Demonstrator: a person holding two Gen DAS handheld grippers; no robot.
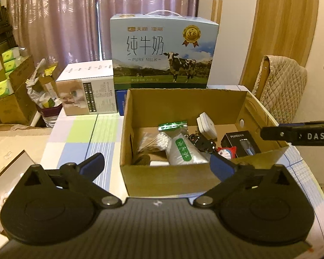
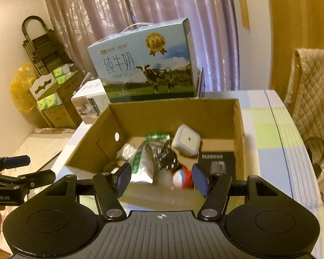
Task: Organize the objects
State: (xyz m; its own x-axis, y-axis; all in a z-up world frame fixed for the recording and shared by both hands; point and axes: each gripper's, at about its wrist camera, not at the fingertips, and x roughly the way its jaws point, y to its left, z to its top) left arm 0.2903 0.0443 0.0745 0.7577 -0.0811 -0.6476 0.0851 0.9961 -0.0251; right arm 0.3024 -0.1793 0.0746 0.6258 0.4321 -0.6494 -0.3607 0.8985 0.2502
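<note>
The cardboard box (image 1: 168, 172) sits on the checked tablecloth (image 1: 80, 138), in front of the milk carton (image 1: 162, 49). Left of the box, the left gripper (image 1: 156, 163) has its fingers wide apart and holds nothing. Inside the box, on the left, lie the cotton swabs (image 1: 155, 142). In the middle is a white plug (image 1: 206, 126). On the right is a black box (image 1: 239, 143). The right gripper (image 2: 161, 179), at the near wall of the box, has its fingers apart and empty too. A finger could bump the near wall and push the box. The things are packed close, so grabbing one could drag another.
</note>
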